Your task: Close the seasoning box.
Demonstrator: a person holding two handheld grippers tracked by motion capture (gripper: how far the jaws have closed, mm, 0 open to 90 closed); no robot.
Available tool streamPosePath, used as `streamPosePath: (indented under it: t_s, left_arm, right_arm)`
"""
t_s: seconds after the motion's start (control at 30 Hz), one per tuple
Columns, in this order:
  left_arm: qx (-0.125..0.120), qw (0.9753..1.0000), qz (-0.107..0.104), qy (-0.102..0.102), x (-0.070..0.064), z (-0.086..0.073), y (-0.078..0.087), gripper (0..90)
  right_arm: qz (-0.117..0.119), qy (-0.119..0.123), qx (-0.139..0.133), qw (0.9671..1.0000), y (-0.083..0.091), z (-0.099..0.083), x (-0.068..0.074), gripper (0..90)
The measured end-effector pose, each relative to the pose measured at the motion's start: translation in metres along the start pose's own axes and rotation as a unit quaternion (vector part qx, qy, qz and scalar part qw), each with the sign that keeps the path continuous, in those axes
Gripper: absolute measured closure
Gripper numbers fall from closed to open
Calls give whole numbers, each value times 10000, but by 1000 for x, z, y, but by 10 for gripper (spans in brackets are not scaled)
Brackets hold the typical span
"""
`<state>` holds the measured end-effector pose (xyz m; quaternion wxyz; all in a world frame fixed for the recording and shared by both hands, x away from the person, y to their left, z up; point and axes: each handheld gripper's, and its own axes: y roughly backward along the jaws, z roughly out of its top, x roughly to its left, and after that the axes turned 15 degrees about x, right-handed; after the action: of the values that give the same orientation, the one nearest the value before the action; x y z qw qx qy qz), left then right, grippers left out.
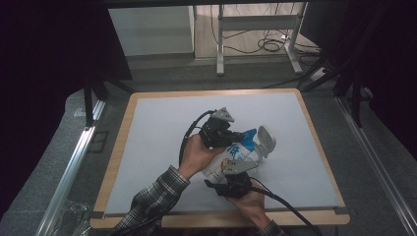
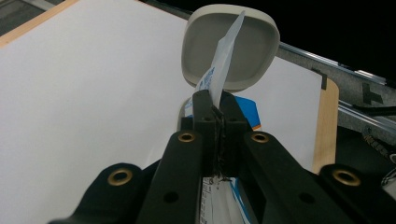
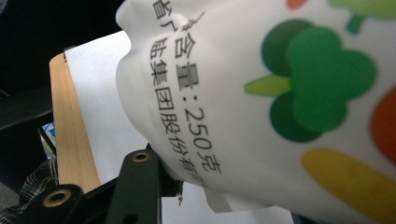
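A white plastic bag (image 1: 235,156) with blue print and vegetable pictures is held up between both grippers over the table's middle. My left gripper (image 1: 239,137) is shut on the bag's thin top edge (image 2: 225,58), which sticks up past the closed fingertips (image 2: 204,109). My right gripper (image 1: 234,171) comes in from below and grips the bag's bottom. In the right gripper view the bag's printed side (image 3: 280,93) bulges over one black jaw, hiding the fingertips. A beige bowl (image 1: 266,140) stands tilted just beyond the bag, its hollow (image 2: 254,51) facing the left gripper.
A white mat (image 1: 162,147) covers the wooden table (image 1: 117,155). Metal rails run along both sides (image 1: 74,162). A desk frame with cables (image 1: 265,42) stands on the floor beyond. A plaid sleeve (image 1: 152,199) comes in from the bottom.
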<state>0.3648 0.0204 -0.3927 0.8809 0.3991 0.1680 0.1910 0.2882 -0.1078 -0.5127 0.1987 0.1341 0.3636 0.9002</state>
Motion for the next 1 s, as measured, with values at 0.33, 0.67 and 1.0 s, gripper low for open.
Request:
streamPosePath:
  t_s: [0.33,0.67,1.0]
  left_arm:
    - [23,10000,-29,11,2,4,-3,885]
    - [94,10000,-14,-24,3,7,-6,885]
    - [76,10000,-28,6,3,9,-8,886]
  right_arm:
    - [40,11,-38,10000,2,2,-1,587]
    - [81,25,-77,9999,3,3,0,588]
    - [152,-2,-115,9998,5,4,1,587]
